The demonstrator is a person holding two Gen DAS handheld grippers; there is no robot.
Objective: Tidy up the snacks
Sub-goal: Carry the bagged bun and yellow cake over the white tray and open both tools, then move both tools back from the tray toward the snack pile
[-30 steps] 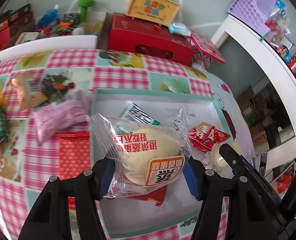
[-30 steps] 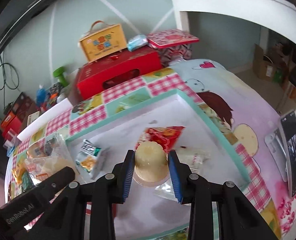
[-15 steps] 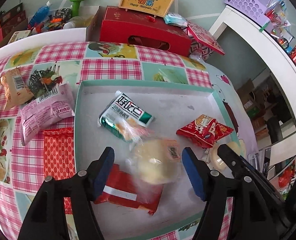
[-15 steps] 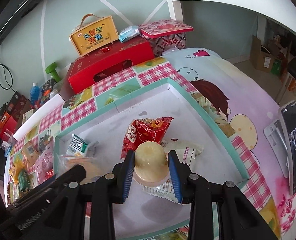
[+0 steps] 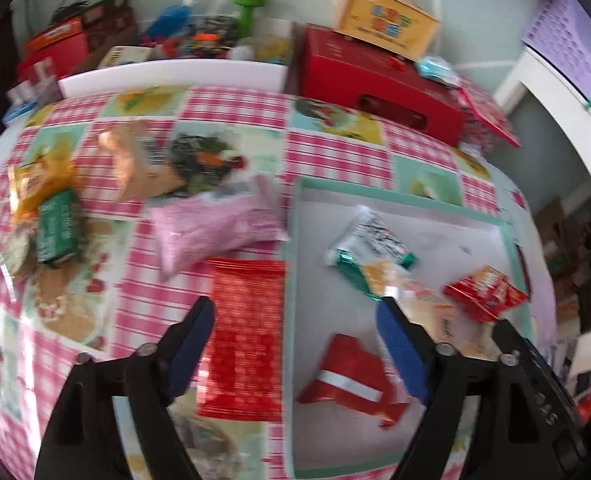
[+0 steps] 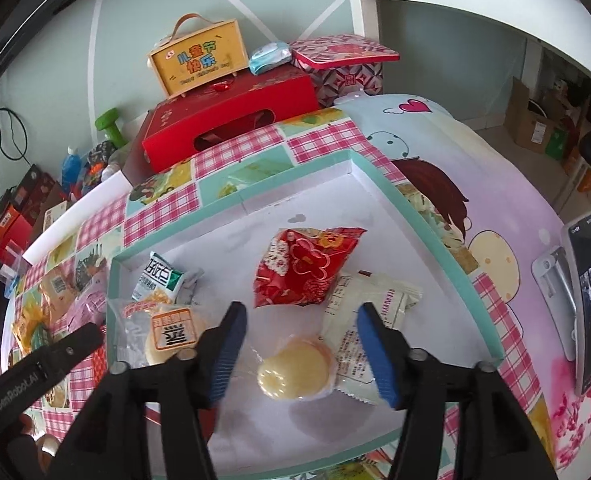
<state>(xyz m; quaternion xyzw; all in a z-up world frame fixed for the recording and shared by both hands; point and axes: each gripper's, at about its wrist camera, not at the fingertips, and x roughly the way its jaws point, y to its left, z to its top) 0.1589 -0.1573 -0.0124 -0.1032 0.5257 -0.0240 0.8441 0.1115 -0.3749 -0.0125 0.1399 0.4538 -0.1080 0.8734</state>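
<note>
1. Blue-padded left gripper (image 5: pixel 295 344), left wrist view: jaws have just been opening and now stand wide apart with nothing between them. A second ago they clamped the bagged bun (image 5: pixel 423 308); it now lies in the tray (image 5: pixel 395 200), at 1 o'clock from the jaws, against the right pad. View has swung off the tray: red foil packet (image 5: pixel 245 336) on the counter (image 5: pixel 327 160) sits dead ahead at 12 o'clock. Pink packet (image 5: pixel 215 232) at 11 o'clock.

2. Right wrist view: right gripper (image 6: pixel 301 350) jaws have just been opening too. The jelly cup (image 6: pixel 293 370) they pinched a second ago rests on the tray floor between the pads, clear of both. Red pouch (image 6: pixel 303 268) at 12 o'clock, white sachet (image 6: pixel 369 316) at 1 o'clock.

3. Read: both drops done, both grippers free. Counter snacks remain; left looks lined up for the red foil packet.
</note>
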